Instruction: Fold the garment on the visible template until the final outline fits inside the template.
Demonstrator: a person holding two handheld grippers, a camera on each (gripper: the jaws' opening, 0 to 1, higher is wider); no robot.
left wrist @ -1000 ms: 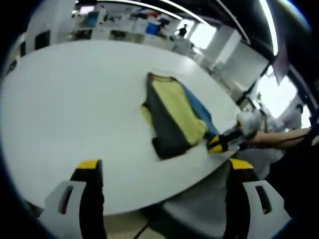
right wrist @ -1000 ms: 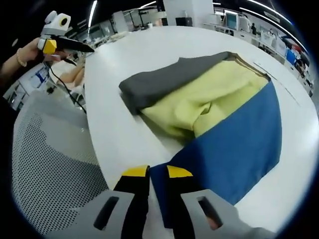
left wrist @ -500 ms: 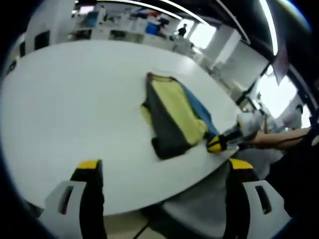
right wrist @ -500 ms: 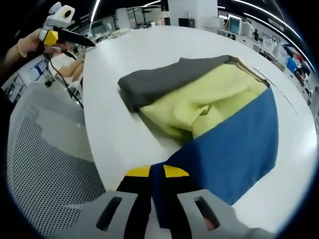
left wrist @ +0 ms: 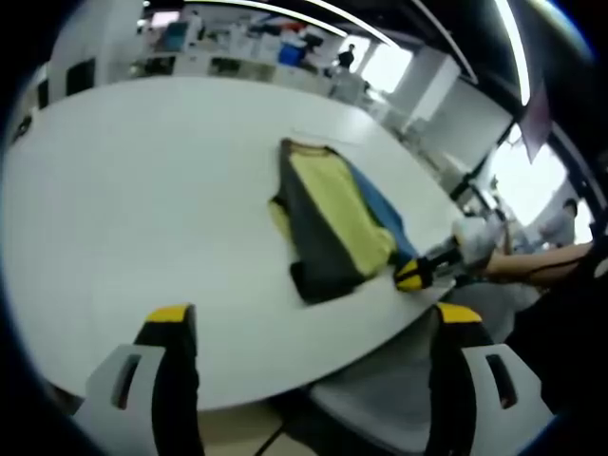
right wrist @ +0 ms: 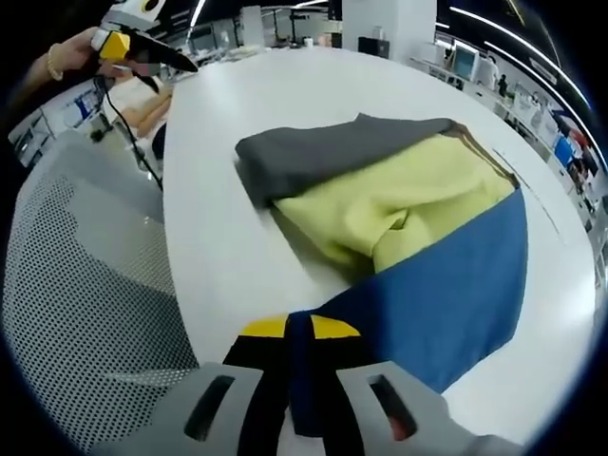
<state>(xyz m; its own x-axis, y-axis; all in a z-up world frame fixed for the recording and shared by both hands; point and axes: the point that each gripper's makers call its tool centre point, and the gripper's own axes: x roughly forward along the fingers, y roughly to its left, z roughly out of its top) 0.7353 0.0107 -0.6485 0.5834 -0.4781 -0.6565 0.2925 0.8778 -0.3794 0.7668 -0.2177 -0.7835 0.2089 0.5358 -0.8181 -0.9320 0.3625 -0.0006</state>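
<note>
The garment (left wrist: 332,223) lies folded on the white table (left wrist: 142,190), with a grey part (right wrist: 323,157), a yellow part (right wrist: 408,204) and a blue part (right wrist: 446,285). My right gripper (right wrist: 299,328) is shut on the near corner of the blue part, and the fabric runs down between its yellow tips. In the left gripper view, the right gripper (left wrist: 413,274) comes in from the right at the garment's near end, held by a hand. My left gripper (left wrist: 313,318) stands wide open over the table's near edge, well short of the garment. The left gripper (right wrist: 128,43) also appears far off at upper left.
A grey mesh chair back (right wrist: 85,285) stands close to the table edge (right wrist: 180,285) on the left. A faint line (right wrist: 546,204) runs on the table along the garment's far side. Desks and monitors (left wrist: 237,47) fill the room behind.
The right gripper's yellow tips have drawn closer together on the blue corner, and its view has shifted slightly. The left gripper has stayed where it was.
</note>
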